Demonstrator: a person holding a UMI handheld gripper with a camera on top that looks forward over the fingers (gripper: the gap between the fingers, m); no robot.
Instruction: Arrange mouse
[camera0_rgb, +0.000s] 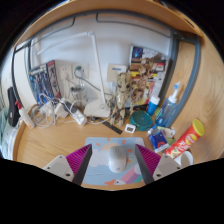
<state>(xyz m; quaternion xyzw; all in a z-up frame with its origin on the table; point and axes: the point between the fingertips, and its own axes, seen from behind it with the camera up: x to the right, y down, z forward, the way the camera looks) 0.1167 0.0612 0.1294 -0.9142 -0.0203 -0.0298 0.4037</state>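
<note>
A white mouse (117, 157) lies on a light blue patterned mousepad (98, 164) on the wooden desk. My gripper (112, 147) is open, with its fingers low over the mousepad on either side of the mouse. The mouse stands between the magenta pads (80, 160) with a clear gap on each side and rests on the mousepad. The near edge of the mousepad is hidden below the fingers.
An orange snack can (188, 140) lies on the desk to the right of the fingers. Beyond the mousepad stand a teal bowl (140, 120), a blue bottle (153, 106) and a crowd of small items (70, 105) against the white wall.
</note>
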